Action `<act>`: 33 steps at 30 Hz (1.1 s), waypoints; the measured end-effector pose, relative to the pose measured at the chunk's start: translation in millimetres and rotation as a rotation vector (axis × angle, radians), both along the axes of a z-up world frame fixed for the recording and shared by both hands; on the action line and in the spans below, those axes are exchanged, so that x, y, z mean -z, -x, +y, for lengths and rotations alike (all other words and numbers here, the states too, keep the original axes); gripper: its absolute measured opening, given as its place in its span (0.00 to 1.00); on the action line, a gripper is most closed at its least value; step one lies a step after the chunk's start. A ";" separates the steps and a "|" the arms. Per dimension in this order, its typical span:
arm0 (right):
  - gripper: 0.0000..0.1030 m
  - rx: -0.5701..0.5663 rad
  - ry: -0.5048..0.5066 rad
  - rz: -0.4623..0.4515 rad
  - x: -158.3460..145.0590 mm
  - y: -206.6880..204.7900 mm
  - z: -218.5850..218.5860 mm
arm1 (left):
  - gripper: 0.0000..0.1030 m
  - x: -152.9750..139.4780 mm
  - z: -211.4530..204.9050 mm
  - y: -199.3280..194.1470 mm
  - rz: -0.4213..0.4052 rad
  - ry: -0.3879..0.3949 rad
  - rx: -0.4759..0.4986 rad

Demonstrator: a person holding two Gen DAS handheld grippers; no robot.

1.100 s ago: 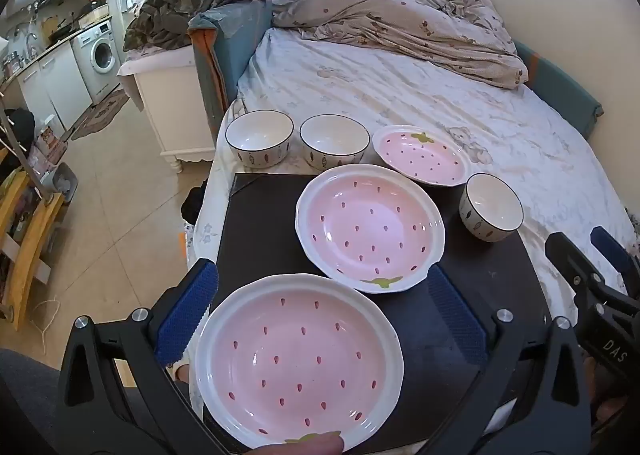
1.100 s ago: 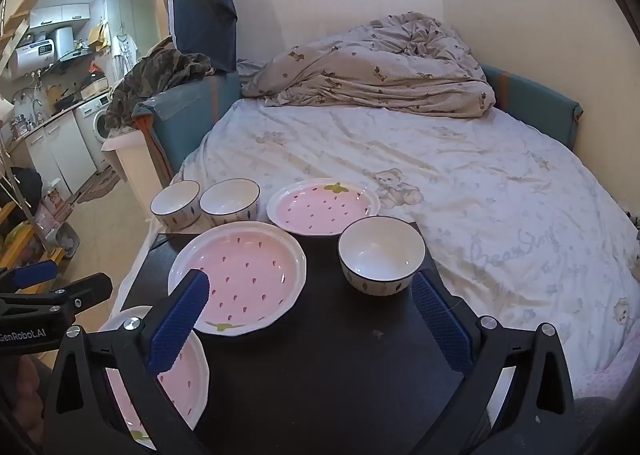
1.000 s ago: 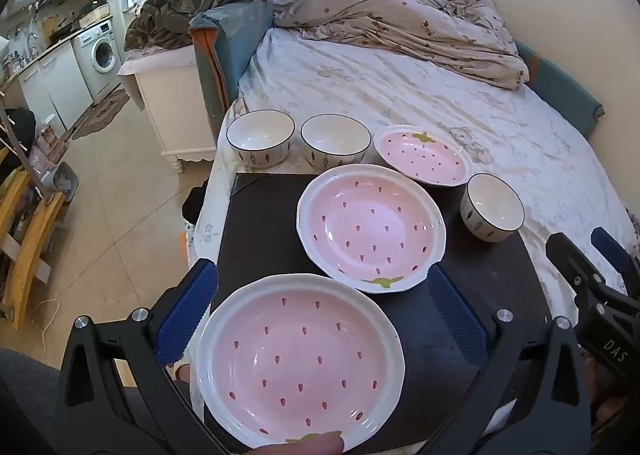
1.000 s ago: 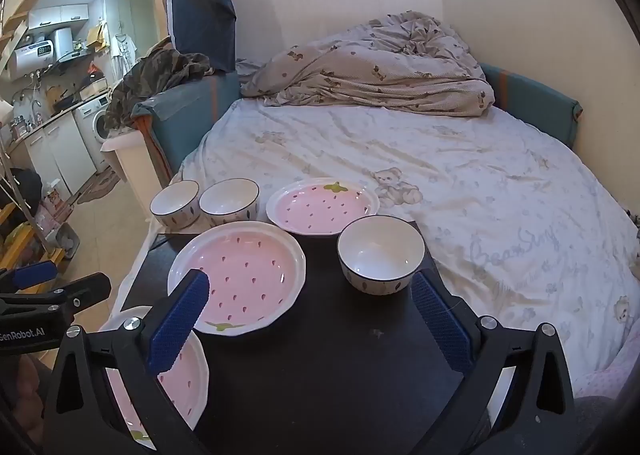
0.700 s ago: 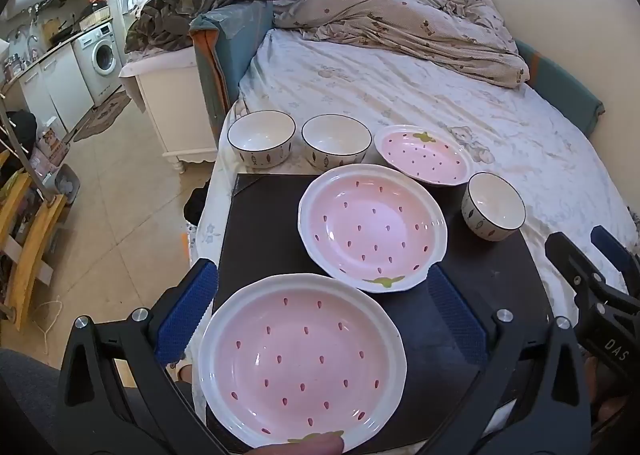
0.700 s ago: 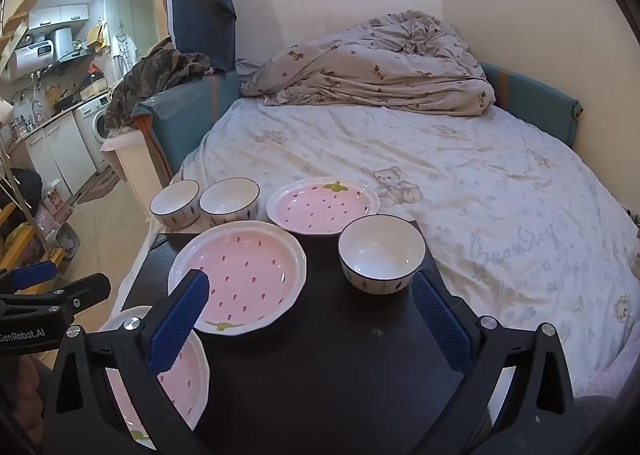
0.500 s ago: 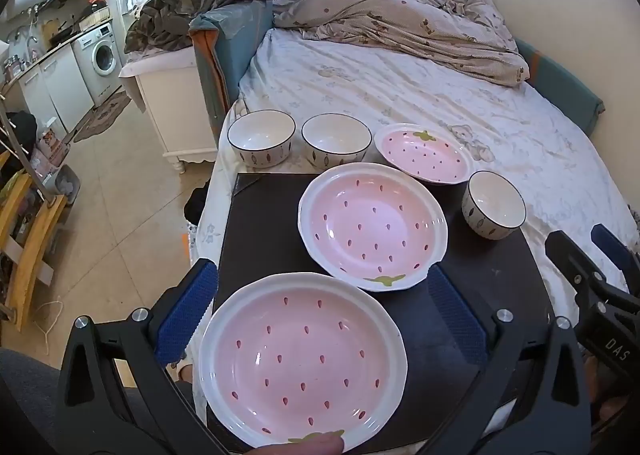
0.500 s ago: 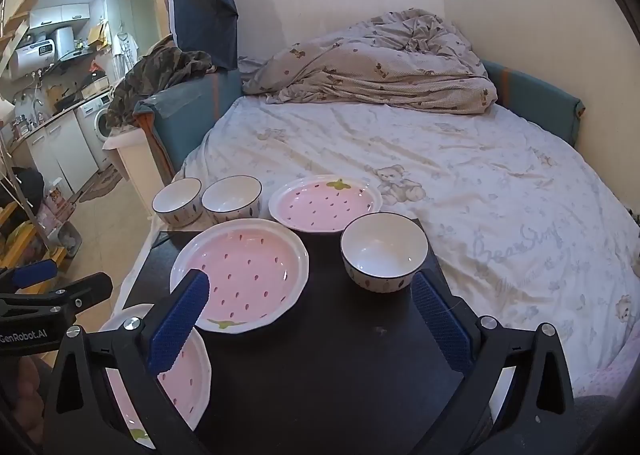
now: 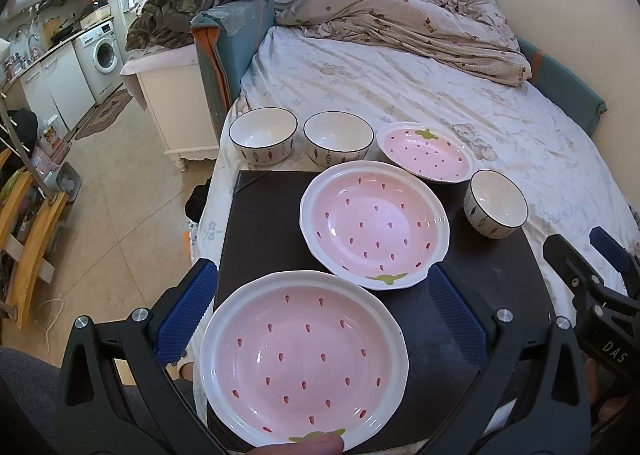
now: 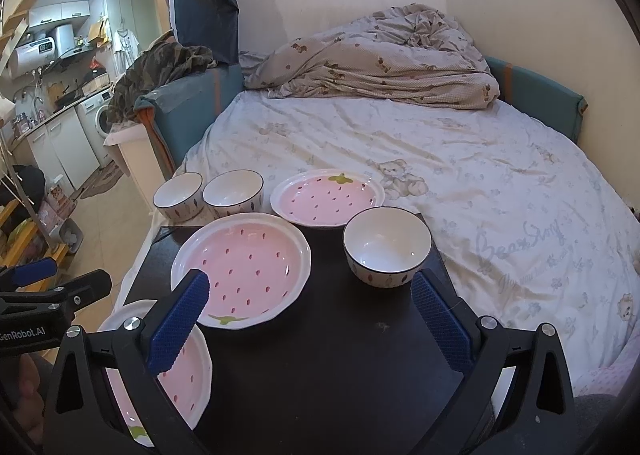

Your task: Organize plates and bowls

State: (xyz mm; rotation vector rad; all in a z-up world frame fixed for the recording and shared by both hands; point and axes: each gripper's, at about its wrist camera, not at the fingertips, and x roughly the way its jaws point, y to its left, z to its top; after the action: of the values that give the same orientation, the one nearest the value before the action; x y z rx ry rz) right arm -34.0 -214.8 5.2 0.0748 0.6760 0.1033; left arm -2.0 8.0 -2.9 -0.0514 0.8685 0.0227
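Three pink strawberry plates are in view. The near plate (image 9: 304, 367) (image 10: 168, 375) and the middle plate (image 9: 374, 225) (image 10: 242, 275) lie on a black board (image 9: 260, 215) (image 10: 320, 375). The far plate (image 9: 426, 157) (image 10: 328, 197) rests on the bed. One white bowl (image 9: 496, 203) (image 10: 386, 245) stands on the board's right side. Two more bowls (image 9: 264, 135) (image 9: 338, 139) sit side by side on the bed's edge. My left gripper (image 9: 320, 307) is open above the near plate. My right gripper (image 10: 310, 319) is open and empty, short of the bowl.
The board lies at the bed's corner, with the floor (image 9: 120, 223) dropping off on the left. A crumpled duvet (image 10: 380, 59) fills the far end of the bed. A person's fingertip (image 9: 308, 447) shows at the near plate's front rim.
The right wrist view has shifted very slightly. No dish has moved and both grippers stay open.
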 end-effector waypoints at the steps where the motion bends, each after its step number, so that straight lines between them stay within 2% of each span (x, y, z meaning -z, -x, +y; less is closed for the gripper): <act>1: 1.00 0.000 0.000 -0.001 0.3 0.1 0.2 | 1.00 -0.3 -1.0 -0.4 0.000 -0.001 -0.001; 33: 1.00 0.006 0.003 0.002 0.9 -3.5 -1.6 | 1.00 2.8 -11.0 -1.6 0.015 -0.001 0.002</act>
State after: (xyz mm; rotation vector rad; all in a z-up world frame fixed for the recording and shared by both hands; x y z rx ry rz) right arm -30.6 -216.4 4.4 0.0741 0.6779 0.0965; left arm -0.4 -3.0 -5.6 -0.0497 0.8840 0.0216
